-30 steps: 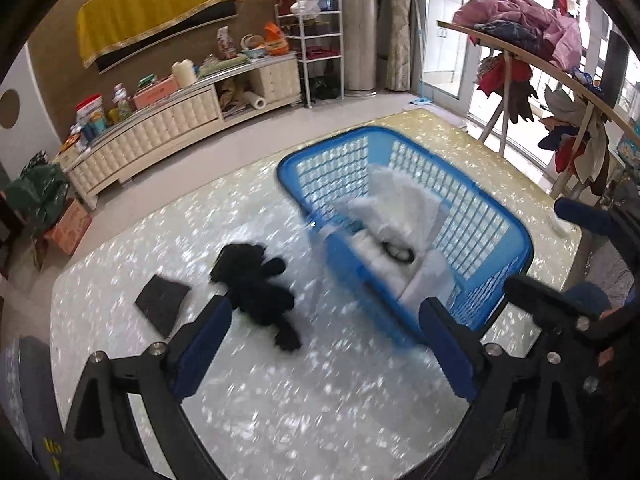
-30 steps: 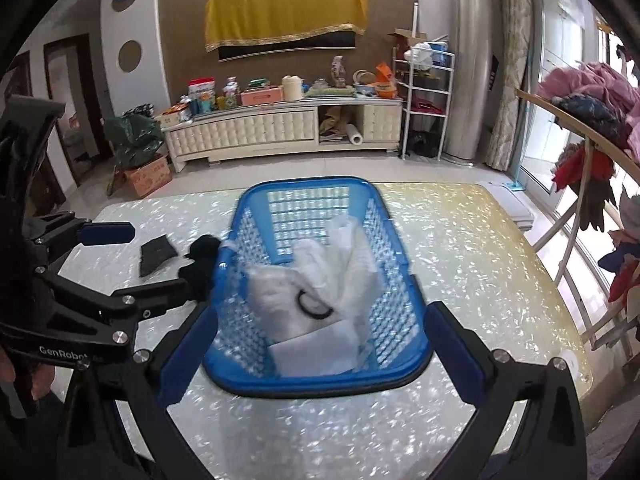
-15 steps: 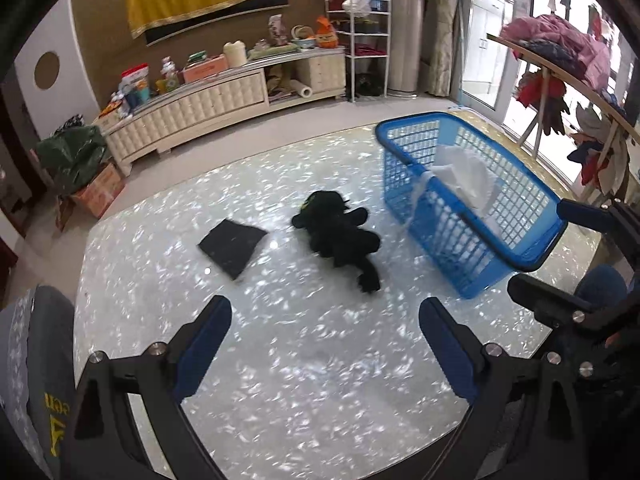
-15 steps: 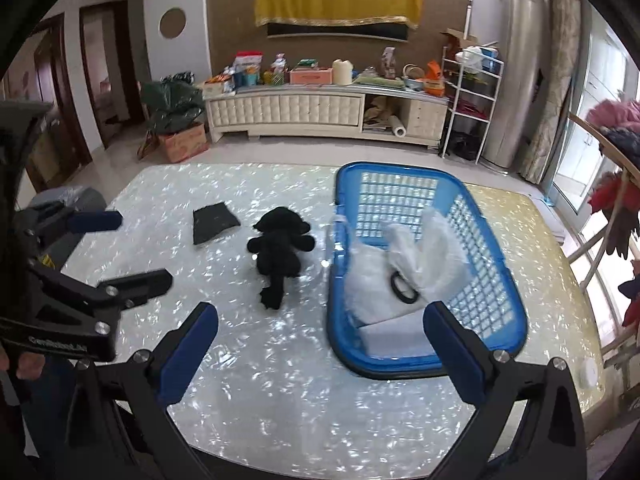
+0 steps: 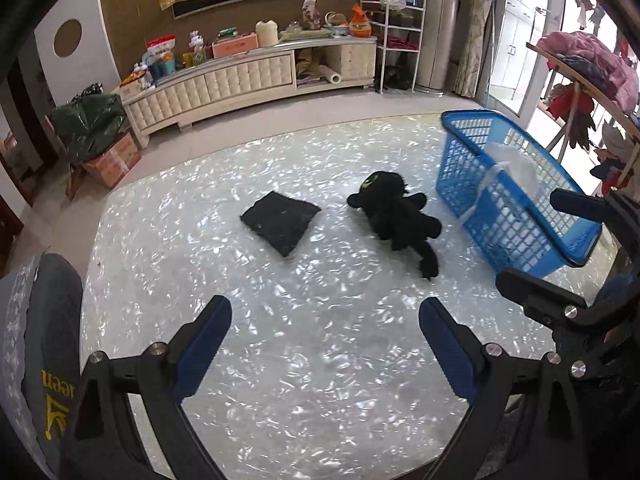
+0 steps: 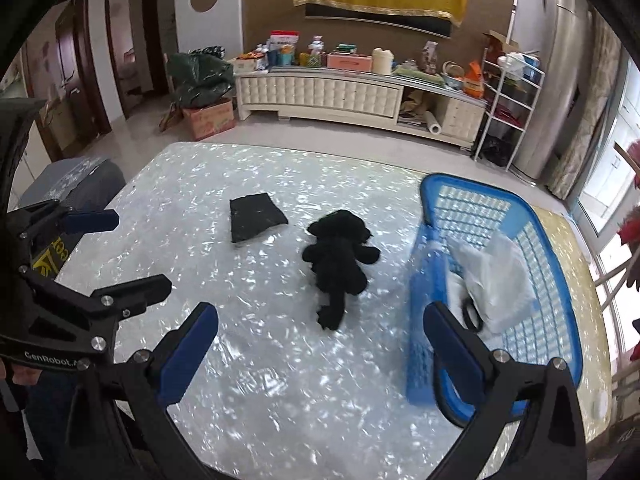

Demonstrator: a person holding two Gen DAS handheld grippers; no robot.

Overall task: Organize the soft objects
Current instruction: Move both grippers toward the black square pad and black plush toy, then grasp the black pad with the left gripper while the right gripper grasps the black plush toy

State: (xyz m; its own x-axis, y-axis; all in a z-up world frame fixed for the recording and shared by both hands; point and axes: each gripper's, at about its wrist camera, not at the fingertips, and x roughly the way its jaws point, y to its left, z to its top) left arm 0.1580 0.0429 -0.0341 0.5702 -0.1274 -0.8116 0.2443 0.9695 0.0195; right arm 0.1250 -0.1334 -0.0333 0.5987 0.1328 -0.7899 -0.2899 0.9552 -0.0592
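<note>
A black plush toy (image 5: pixel 396 212) (image 6: pixel 340 262) lies on the pearly white table (image 5: pixel 320 360) (image 6: pixel 280 380), left of a blue mesh basket (image 5: pixel 516 216) (image 6: pixel 540 264). White soft items (image 6: pixel 494 280) (image 5: pixel 516 168) lie inside the basket. A folded black cloth (image 5: pixel 280 220) (image 6: pixel 254 218) lies flat to the left of the plush. My left gripper (image 5: pixel 325 330) is open over bare table, nearer than the plush. My right gripper (image 6: pixel 320 332) is open too, its right finger in front of the basket's near left corner. Nothing is held.
A grey cushioned chair (image 5: pixel 36 340) (image 6: pixel 76 184) stands at the table's left edge. A clothes rack with garments (image 5: pixel 592 64) stands on the right. Across the floor are a long white cabinet (image 6: pixel 320 92) with clutter on top, a wire shelf (image 6: pixel 508 108) and a box (image 6: pixel 208 118).
Both views have swung left and back from the basket. The basket has slid to the right side, and the plush and cloth now sit near the middle. Both grippers stay open.
</note>
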